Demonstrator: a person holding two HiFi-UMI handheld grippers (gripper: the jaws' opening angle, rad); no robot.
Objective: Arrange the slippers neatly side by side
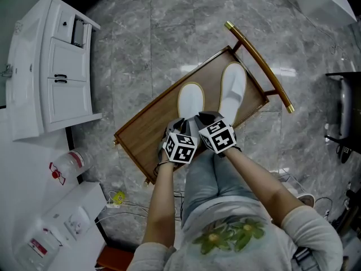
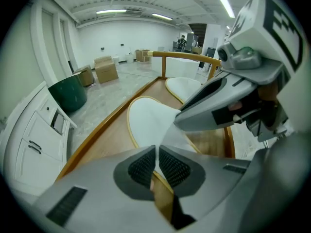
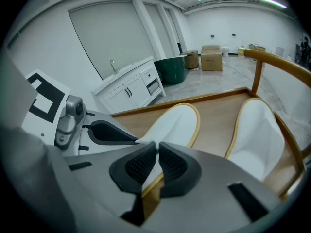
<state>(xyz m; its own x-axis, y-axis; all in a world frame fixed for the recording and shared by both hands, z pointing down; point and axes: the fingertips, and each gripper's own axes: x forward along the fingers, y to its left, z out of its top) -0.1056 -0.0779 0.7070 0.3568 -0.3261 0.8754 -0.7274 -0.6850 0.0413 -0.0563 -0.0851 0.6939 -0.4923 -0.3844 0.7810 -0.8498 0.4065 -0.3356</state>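
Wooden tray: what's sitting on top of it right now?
A left slipper and a right slipper, both white, lie on the wooden tray. The left claw and right claw are shut on the left slipper, covering its near end from above.

A grey marble floor (image 1: 169, 33) fills most of the head view. On it stands a low wooden rack (image 1: 144, 133) set at a slant, with a gold rail (image 1: 259, 64) along its far side. To the left is a white cabinet (image 1: 62, 66) with drawers and dark handles. Beside it a clear bottle with a red label (image 1: 69, 165) lies near a small yellow object (image 1: 117, 197) and loose white cables (image 1: 138, 209). Farther back in the room a dark green tub (image 2: 68, 93) sits near cardboard boxes (image 2: 106, 69), under long ceiling lights (image 2: 112, 11).
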